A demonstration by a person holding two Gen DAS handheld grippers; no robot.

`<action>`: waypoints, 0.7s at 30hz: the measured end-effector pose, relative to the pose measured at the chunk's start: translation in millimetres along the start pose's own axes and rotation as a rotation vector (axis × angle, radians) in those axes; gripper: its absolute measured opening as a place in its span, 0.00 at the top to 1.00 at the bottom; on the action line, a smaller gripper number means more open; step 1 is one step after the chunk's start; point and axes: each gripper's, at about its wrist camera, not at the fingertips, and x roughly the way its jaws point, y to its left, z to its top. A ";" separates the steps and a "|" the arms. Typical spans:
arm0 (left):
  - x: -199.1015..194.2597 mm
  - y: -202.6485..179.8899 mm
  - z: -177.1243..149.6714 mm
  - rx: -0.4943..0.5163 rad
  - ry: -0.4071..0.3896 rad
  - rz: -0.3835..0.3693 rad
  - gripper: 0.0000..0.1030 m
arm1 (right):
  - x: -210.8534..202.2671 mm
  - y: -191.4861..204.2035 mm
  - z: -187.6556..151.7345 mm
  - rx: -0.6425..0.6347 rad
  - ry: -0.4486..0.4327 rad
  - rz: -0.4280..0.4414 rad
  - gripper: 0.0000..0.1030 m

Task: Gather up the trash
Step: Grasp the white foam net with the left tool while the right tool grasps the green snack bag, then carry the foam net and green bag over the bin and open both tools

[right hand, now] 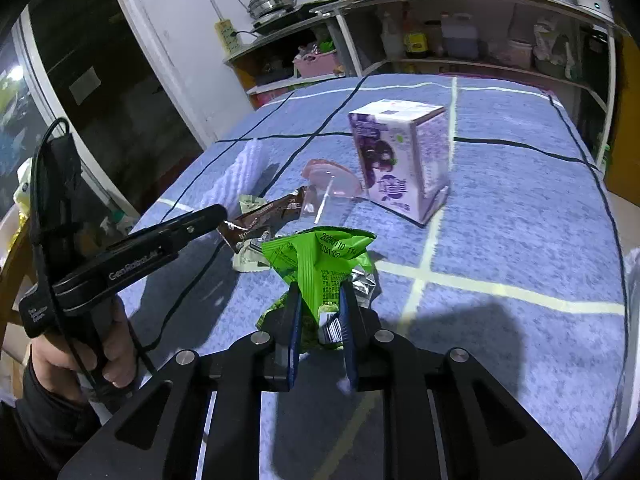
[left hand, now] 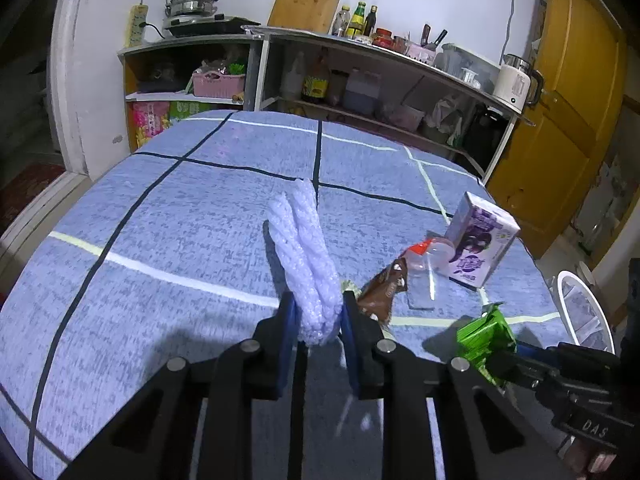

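Note:
My left gripper [left hand: 319, 314] is shut on a white foam net sleeve [left hand: 304, 248] that sticks up and away from the jaws over the blue tablecloth [left hand: 160, 208]. My right gripper [right hand: 320, 308] is shut on a crumpled green snack wrapper [right hand: 320, 256]; the same wrapper [left hand: 484, 336] shows at the lower right in the left wrist view. A brown wrapper [right hand: 272, 212] lies just beyond, next to a clear plastic cup with a pink lid [right hand: 332, 180] on its side. A purple and white drink carton [right hand: 400, 156] stands behind them.
A white-rimmed bin [left hand: 584, 312] stands off the table's right edge. Shelves with bottles, a pink basket [left hand: 218, 84] and a kettle [left hand: 516, 82] line the far wall. A yellow door [left hand: 560, 120] is at the right. A hand [right hand: 80, 352] holds the left gripper's handle.

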 end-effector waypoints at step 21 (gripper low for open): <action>-58.7 -67.7 -26.1 0.085 -0.056 -0.112 0.78 | -85.5 -32.3 -28.7 0.066 -0.121 -0.098 0.82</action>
